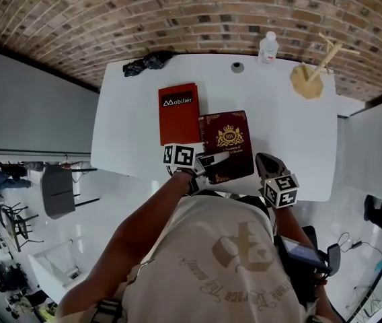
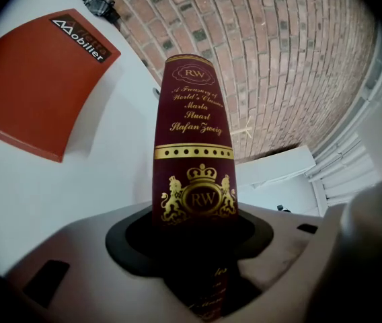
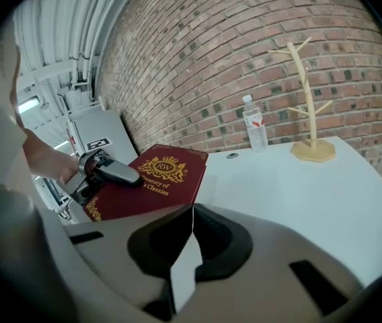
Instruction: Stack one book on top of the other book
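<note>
A maroon book (image 1: 226, 143) with a gold crest is near the table's front edge, and my left gripper (image 1: 208, 160) is shut on its near edge. In the left gripper view its spine (image 2: 192, 133) stands between the jaws of the left gripper (image 2: 192, 227). In the right gripper view the maroon book (image 3: 157, 180) looks tilted, its held side raised. A red book (image 1: 179, 112) lies flat just left of it, also visible in the left gripper view (image 2: 36, 79). My right gripper (image 1: 266, 163) hangs at the table's front edge, right of the maroon book, shut and holding nothing (image 3: 192, 214).
The white table (image 1: 292, 133) carries a plastic bottle (image 1: 268, 47) and a wooden branch stand (image 1: 310, 79) at the back right. A black cloth (image 1: 147, 63) lies at the back left. A brick wall runs behind the table. A chair (image 1: 60, 190) stands to the left.
</note>
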Motion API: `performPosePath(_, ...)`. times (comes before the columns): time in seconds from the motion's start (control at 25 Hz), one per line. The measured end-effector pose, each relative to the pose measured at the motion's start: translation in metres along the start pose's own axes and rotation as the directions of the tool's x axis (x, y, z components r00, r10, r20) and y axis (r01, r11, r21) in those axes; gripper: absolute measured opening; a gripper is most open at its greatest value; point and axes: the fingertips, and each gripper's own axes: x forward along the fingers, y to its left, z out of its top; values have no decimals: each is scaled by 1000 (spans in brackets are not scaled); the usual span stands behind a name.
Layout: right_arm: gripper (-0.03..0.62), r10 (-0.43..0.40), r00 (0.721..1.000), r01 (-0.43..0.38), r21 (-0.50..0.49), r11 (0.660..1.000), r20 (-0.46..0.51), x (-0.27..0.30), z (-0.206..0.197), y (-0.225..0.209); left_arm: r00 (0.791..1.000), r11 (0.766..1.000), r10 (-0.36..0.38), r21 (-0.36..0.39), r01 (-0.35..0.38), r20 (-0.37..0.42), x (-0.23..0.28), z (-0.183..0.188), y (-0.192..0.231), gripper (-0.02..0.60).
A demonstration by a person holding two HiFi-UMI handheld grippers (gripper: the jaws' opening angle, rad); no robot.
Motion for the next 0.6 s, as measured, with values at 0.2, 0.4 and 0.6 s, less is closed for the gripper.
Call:
performPosePath(0.2, 23, -10, 1000, 10, -9, 1000, -2, 15, 12, 21, 1000, 1000, -19, 18, 19, -15, -28, 14, 8, 235)
performPosePath(0.4, 23, -15, 1000, 14, -49, 999, -15, 30, 22, 40, 1000, 999, -26, 23, 26, 12, -52, 31, 16, 235)
performPosePath(0.6, 23, -23, 1000, 22, -46, 999, -12, 47, 33, 57, 998, 999, -48, 2, 48, 35, -79, 45, 25, 235)
